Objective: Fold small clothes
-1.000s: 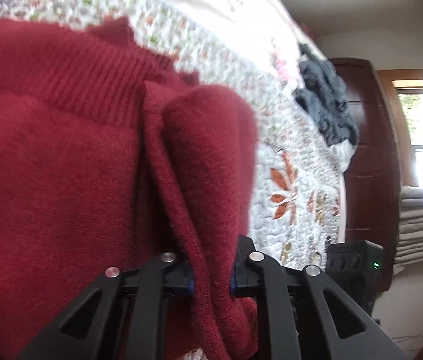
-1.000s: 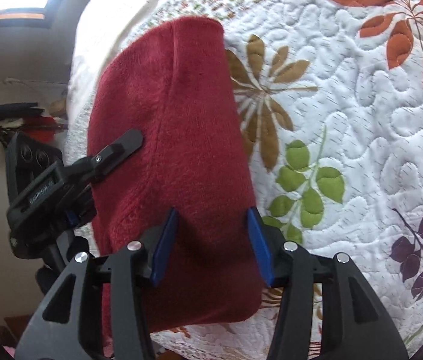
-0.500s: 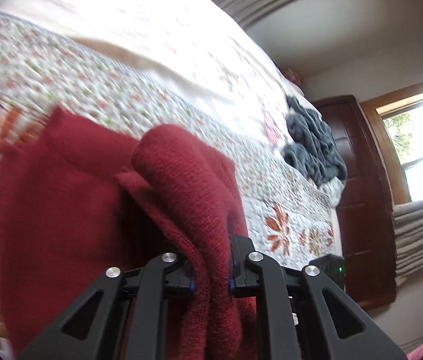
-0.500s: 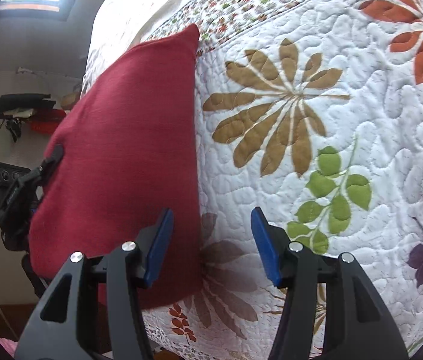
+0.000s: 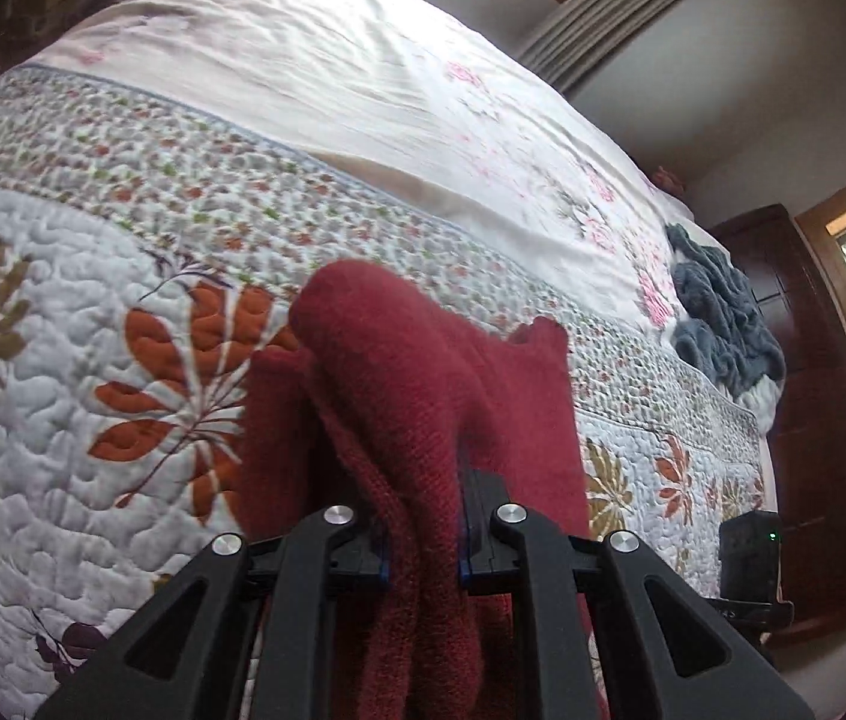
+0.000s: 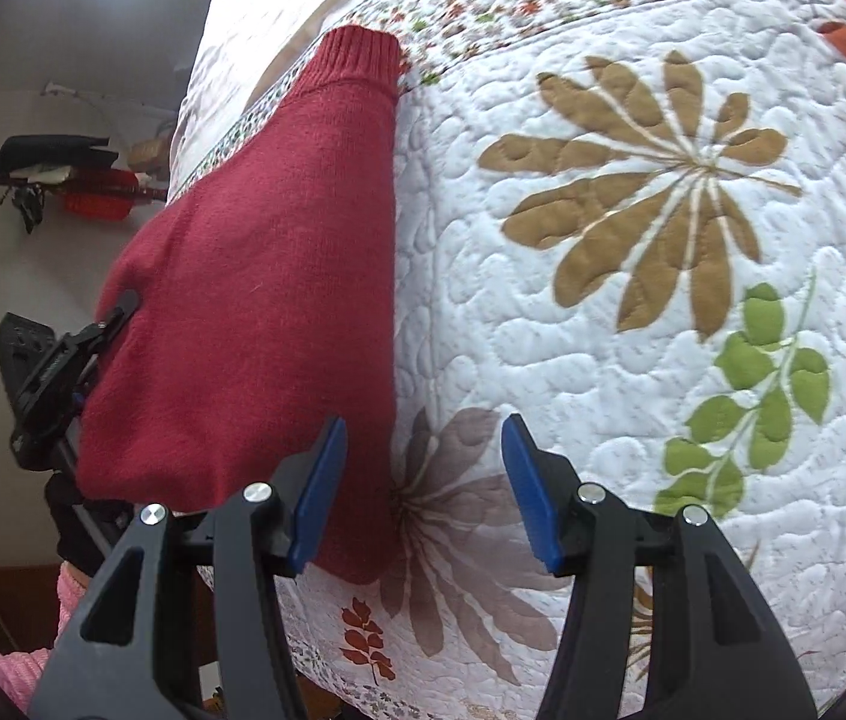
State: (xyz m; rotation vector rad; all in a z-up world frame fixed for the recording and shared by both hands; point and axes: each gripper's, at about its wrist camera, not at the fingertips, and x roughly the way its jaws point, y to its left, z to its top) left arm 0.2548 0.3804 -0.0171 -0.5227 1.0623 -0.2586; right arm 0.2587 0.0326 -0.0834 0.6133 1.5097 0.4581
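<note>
A dark red knit sweater (image 6: 255, 312) lies on the floral quilt (image 6: 633, 360), its ribbed hem (image 6: 360, 57) pointing to the far side. In the left wrist view my left gripper (image 5: 420, 534) is shut on a bunched fold of the red sweater (image 5: 405, 396), which rises as a hump in front of the fingers. My right gripper (image 6: 420, 492) stands open just right of the sweater's near edge, blue pads bare, over the quilt. The left gripper (image 6: 63, 354) also shows in the right wrist view at the sweater's left side.
The quilt (image 5: 63, 312) covers a bed with a pale sheet (image 5: 315, 72) beyond it. A grey-blue crumpled garment (image 5: 717, 318) lies at the bed's far right, near a dark wooden cabinet (image 5: 813, 420). A pink sleeve (image 6: 15, 660) shows at lower left.
My right gripper has let go of the sweater and now hangs open beside it. The left gripper, still clamped on the fold, has pulled back, so more quilt shows and the sweater lies flatter.
</note>
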